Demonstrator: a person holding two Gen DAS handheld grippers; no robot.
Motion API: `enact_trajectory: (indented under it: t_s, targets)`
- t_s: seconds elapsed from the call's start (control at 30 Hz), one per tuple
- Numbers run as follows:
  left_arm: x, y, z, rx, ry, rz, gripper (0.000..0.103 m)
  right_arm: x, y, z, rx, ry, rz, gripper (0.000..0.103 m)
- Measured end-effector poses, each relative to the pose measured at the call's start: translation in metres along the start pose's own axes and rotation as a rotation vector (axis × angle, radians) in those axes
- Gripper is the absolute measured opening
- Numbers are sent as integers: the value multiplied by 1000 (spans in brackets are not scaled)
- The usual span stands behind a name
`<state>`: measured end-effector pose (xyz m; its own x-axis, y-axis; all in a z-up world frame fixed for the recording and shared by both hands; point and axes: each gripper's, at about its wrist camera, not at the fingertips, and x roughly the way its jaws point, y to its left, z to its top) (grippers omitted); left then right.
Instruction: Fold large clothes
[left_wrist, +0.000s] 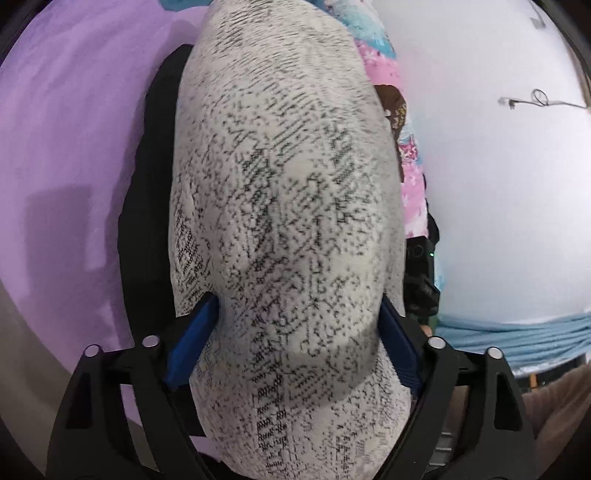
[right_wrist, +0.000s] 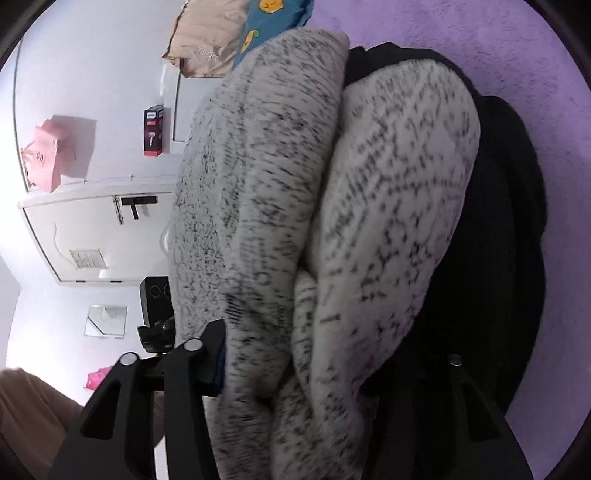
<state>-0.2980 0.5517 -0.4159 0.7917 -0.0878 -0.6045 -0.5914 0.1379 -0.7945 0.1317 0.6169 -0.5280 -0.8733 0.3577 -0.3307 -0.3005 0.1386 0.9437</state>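
A thick white garment speckled with black fills the left wrist view, with a black layer behind it. My left gripper is shut on a thick fold of this garment, its blue pads pressed into the cloth on both sides. In the right wrist view the same speckled garment hangs in folded layers with the black cloth to its right. My right gripper is shut on the bundle; the right finger is mostly hidden by cloth.
A purple bedsheet lies behind the garment, also in the right wrist view. A white wall with a door, a pink bag and a boxed item stand to the left. A pink patterned cloth hangs near the white wall.
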Motion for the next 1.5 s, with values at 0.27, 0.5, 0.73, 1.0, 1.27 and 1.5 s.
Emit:
enact_trajectory:
  t_s: [0.27, 0.5, 0.73, 1.0, 1.27, 1.5]
  targets:
    - [-25, 36, 34, -31, -3, 4, 85, -19, -5, -5, 24, -9, 23, 56]
    - [-86, 11, 38, -40, -134, 3, 91, -68, 20, -21, 62, -121, -61, 95]
    - [-104, -68, -3, 146, -284, 630, 96, -98, 105, -58, -158, -304, -550, 97]
    - [-75, -88, -66, 186, -270, 732, 97, -66, 156, -113, -361, -299, -748, 97]
    - [-53, -65, -84, 117, -230, 684, 97, -53, 153, -130, -397, -256, -816, 97]
    - [-66, -52, -72, 123, -275, 638, 97, -49, 148, -139, -425, -256, -841, 97]
